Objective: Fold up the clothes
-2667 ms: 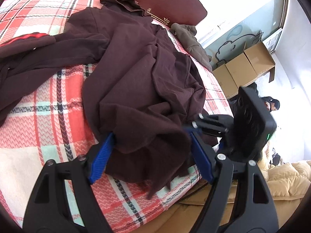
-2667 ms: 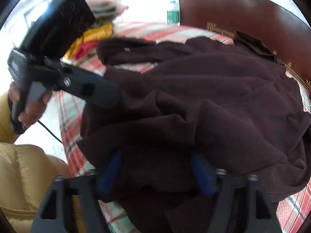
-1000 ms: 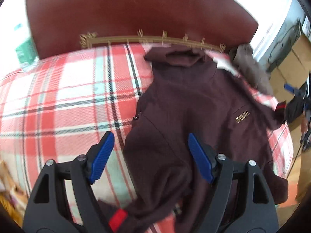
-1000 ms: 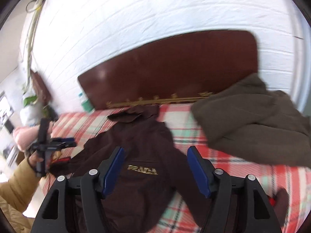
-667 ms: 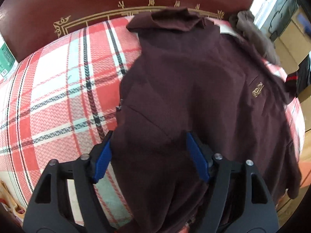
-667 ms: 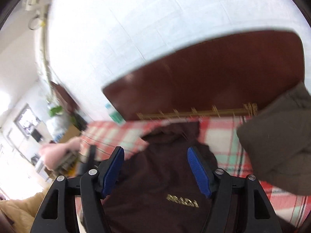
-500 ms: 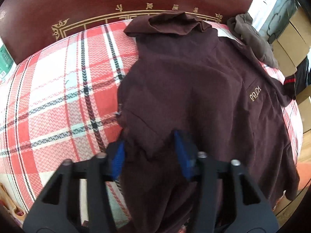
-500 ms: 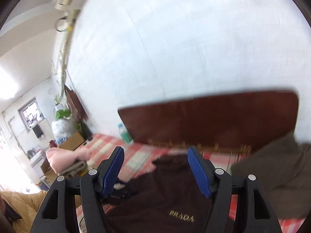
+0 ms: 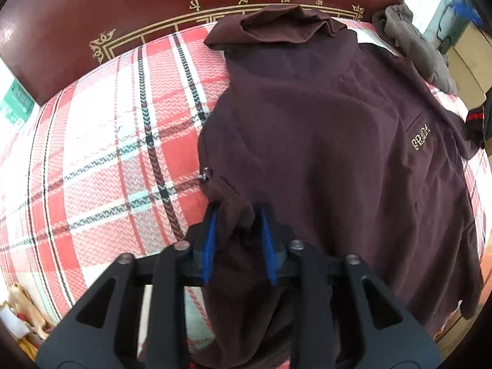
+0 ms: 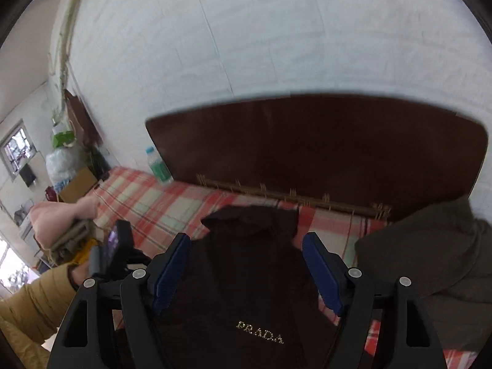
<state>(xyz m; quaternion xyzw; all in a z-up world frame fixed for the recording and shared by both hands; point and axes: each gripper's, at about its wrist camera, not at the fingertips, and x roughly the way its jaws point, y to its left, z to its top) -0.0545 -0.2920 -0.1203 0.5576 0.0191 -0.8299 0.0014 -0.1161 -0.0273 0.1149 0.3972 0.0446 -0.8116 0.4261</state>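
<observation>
White-painted wall [image 10: 261,37] rises behind a dark red-brown headboard [image 9: 153,3] with gold trim, and below it a bed is covered in a red, white and pale green plaid bedspread [image 9: 101,141]. Spread across the bedspread lies a dark maroon hooded top [image 9: 323,129], its hood bunched against the headboard and gold lettering [image 9: 420,137] on its chest. An olive-brown garment [image 9: 412,43] sits in a heap near the far right corner of the bed, touching the top's shoulder. A plastic bottle [image 10: 157,166] with a green label stands at the headboard's left end.

The left hand-held gripper [image 9: 238,230] is nearly closed, its blue pads pinching a fold of the maroon top at the garment's left edge, just below a small zip pull [image 9: 204,174]. The right hand-held gripper [image 10: 246,264] hangs above the top with its pads spread wide and nothing between them. A yellow-tan sleeve [image 10: 37,295] shows at lower left in the right wrist view.
</observation>
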